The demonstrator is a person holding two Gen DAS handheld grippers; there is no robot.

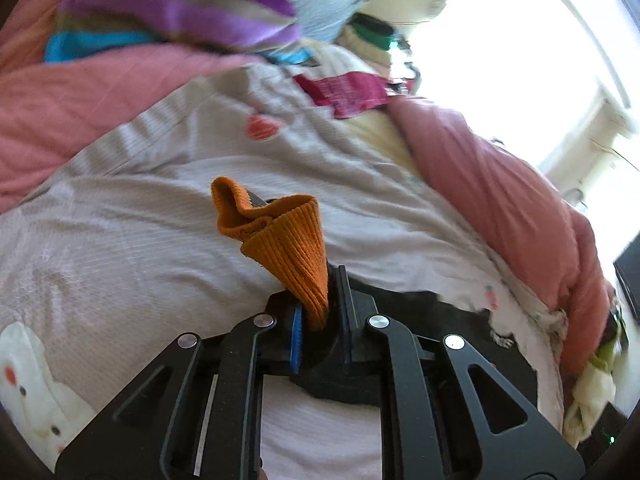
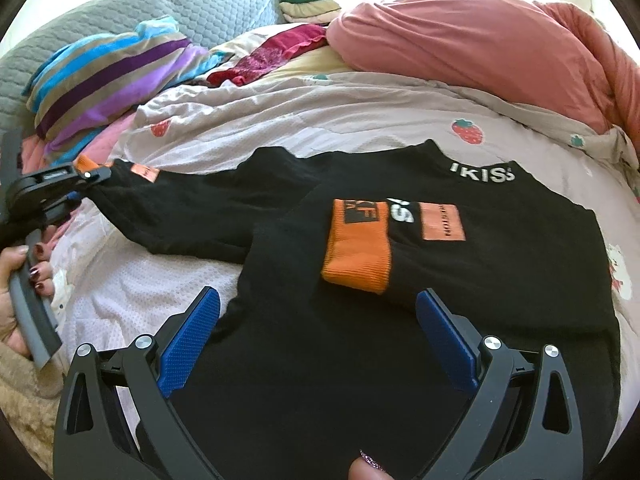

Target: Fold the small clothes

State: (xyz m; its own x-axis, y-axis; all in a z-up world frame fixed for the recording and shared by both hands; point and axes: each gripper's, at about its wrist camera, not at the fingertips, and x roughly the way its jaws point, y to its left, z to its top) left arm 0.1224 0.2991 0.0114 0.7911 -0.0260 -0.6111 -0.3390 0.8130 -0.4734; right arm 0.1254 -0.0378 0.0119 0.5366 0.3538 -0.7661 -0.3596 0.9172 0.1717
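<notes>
— Orange ribbed knit is what the left gripper (image 1: 320,312) has: its jaws are clamped on the orange cuff (image 1: 280,236), which sticks up ahead of the fingers.

— And the right gripper (image 2: 320,344)?

— Spread wide, blue pads (image 2: 188,340) on either side, nothing pinched. It hangs over the near hem of the black sweater (image 2: 400,320).

— What lies under them?

— A pale quilt (image 2: 320,120) printed with strawberries, soft and wrinkled. Beyond the sweater sits a bunched pink duvet (image 2: 460,40), to the far left a striped pillow (image 2: 108,76) and a grey quilted headboard (image 2: 120,4). A stack of folded clothes (image 2: 308,0) sits at the very back, under a bright window.

— Room to move?

— Bare quilt runs between the sweater's collar and the pink duvet, and to the left of the right gripper's left finger. The quilt's edge is out of view.

— How does the sweater lie?

— Flat, collar away from the right gripper, hem near, so its long axis runs straight ahead. One sleeve is folded across the chest, its orange cuff (image 2: 356,252) flat; the other stretches out leftward to the left gripper (image 2: 86,178), which a hand (image 2: 16,276) holds.
</notes>
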